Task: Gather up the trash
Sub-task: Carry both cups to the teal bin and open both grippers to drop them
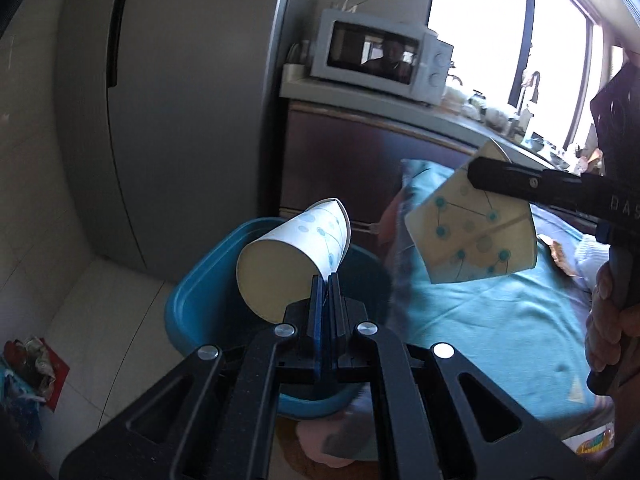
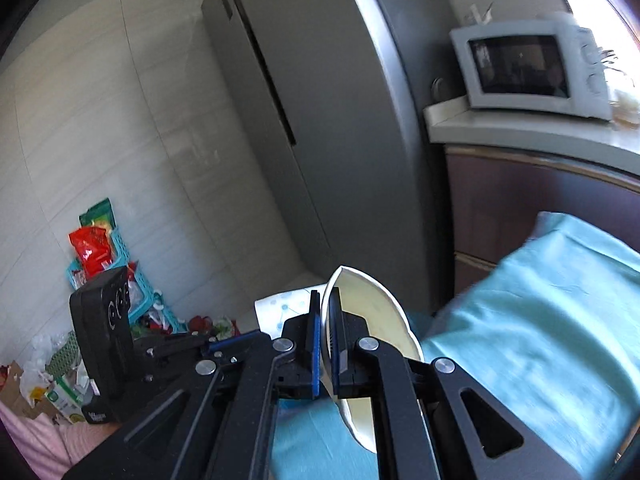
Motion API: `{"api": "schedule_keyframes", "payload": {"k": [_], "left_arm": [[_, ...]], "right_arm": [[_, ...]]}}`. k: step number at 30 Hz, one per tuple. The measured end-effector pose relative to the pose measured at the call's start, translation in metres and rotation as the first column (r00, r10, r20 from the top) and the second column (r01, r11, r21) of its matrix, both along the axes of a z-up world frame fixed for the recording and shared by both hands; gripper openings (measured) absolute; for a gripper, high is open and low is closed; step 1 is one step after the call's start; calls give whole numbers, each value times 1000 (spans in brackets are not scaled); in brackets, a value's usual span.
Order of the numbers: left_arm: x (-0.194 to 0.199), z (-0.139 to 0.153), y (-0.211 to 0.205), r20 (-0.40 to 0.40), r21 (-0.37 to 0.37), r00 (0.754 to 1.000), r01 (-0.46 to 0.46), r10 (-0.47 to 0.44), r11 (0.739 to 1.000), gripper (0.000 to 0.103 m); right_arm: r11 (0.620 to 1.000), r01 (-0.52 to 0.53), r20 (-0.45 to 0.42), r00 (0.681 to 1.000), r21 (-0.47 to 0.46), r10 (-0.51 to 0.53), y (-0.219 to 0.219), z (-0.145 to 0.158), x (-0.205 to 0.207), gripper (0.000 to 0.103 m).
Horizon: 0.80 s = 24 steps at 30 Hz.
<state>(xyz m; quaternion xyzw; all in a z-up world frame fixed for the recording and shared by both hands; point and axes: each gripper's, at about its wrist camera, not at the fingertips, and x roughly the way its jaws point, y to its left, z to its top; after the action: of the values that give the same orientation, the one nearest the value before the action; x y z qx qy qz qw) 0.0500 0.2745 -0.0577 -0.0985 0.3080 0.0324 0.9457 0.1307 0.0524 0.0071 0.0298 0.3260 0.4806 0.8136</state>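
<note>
My left gripper [image 1: 326,280] is shut on the wall of a white paper cup [image 1: 280,256] with blue dots, which lies tilted on its side over a blue plastic bin [image 1: 188,300]. Up and to the right, my right gripper [image 1: 478,172] is shut on a second, flattened paper cup [image 1: 472,232] of the same pattern, above the teal cloth [image 1: 500,320]. In the right wrist view, the right gripper [image 2: 326,296] pinches the rim of that squashed cup [image 2: 372,320]. The left gripper's body [image 2: 104,336] and its cup [image 2: 280,308] show to the left.
A grey fridge [image 1: 180,100] stands behind the bin. A microwave [image 1: 380,56] sits on a counter over dark cabinets [image 1: 340,160]. Packets and a teal basket [image 2: 100,256] are piled on the floor by the wall. A person's hand [image 1: 608,320] holds the right gripper's handle.
</note>
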Motion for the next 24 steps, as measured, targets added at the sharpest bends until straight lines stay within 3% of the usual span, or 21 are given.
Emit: {"api": "schedule_keyframes", "payload": {"k": [7, 14, 18, 22, 24], "left_arm": [[34, -35, 30, -106, -22, 993, -53, 50, 998, 3], [59, -56, 47, -171, -41, 983, -70, 63, 997, 3], [65, -66, 47, -182, -48, 980, -87, 77, 995, 10], [66, -60, 51, -164, -45, 981, -112, 103, 993, 15], [60, -53, 50, -142, -41, 984, -114, 107, 993, 24]], "right_arm": [[994, -30, -56, 998, -110, 24, 55, -27, 21, 3], [983, -37, -162, 987, -177, 8, 82, -56, 47, 5], [979, -15, -180, 983, -205, -22, 81, -64, 51, 13], [980, -1, -158, 987, -198, -31, 70, -60, 48, 15], [984, 2, -150, 988, -178, -29, 62, -55, 44, 16]]}}
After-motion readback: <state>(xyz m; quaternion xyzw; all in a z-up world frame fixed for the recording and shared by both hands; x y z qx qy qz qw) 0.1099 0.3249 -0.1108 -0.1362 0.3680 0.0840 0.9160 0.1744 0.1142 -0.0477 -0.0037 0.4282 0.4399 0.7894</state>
